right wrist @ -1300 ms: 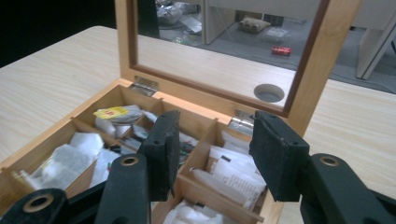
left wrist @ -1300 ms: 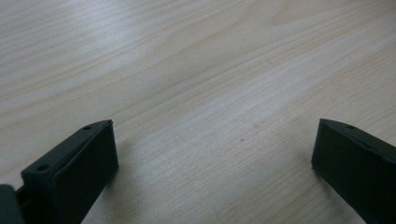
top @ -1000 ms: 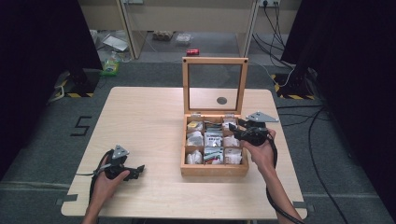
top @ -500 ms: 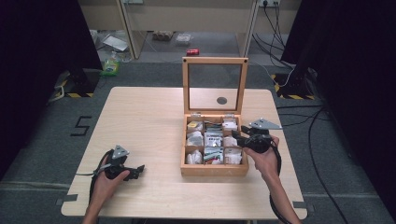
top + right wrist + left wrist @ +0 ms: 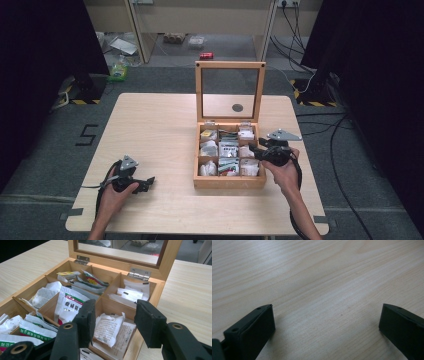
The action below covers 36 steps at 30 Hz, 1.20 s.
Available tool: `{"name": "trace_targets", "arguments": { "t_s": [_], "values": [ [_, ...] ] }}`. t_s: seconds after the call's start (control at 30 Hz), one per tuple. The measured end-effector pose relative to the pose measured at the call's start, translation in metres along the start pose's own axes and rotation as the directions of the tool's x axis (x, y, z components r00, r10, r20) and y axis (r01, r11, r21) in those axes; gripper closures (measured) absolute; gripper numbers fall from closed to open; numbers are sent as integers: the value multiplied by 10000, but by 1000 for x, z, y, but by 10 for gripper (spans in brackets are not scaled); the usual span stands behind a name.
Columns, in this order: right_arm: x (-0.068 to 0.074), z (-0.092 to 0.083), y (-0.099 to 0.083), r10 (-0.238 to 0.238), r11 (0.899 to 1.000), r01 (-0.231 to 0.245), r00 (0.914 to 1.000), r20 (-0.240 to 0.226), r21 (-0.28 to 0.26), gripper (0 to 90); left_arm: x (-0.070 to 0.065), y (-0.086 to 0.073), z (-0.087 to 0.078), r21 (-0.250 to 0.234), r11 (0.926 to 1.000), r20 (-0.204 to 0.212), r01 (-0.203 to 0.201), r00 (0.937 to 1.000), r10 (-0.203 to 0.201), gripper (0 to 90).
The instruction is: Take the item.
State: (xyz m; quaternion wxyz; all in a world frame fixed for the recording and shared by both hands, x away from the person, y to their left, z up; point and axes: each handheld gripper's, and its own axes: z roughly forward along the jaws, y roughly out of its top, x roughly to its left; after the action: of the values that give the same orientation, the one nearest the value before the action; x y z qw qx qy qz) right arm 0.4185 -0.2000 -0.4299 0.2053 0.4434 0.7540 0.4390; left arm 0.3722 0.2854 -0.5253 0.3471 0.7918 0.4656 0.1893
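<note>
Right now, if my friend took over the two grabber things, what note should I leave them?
Left gripper: open, holding nothing, low over bare table near the front left corner, far from the box.
Right gripper: open, holding nothing, at the right side of the wooden box, jaws aimed over the white paper packet in the right column's middle compartment.
Box: lid stands upright and open; all nine compartments hold tea bags and packets.
Done: box opened, right gripper lined up.
Left: probably lower the right gripper, close on the packet and lift it out. No packet lies outside the box yet.
</note>
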Motion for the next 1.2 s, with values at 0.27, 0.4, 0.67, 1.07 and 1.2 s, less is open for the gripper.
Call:
{"name": "trace_targets", "arguments": {
  "t_s": [0.27,0.4,0.67,1.07,1.2],
  "values": [
    [4,3,0,-130,9998,130,9999,-22,143,514,0,-1,-1,-14,10000,3,19,10000,-19,0],
    [4,5,-2,-208,9994,207,9998,16,277,514,0,-1,-1,-12,10000,4,15,10000,-15,0],
    [2,8,-5,-268,9984,261,9995,137,503,524,0,-1,-1,-13,10000,4,17,10000,-17,0],
    [0,18,-9,-160,9960,147,9998,147,876,529,0,-1,-1,-13,10000,6,16,10000,-16,0],
    [0,21,-9,-167,9958,151,9997,168,903,531,0,-1,-1,-13,10000,6,15,10000,-15,0]
  ]
}}
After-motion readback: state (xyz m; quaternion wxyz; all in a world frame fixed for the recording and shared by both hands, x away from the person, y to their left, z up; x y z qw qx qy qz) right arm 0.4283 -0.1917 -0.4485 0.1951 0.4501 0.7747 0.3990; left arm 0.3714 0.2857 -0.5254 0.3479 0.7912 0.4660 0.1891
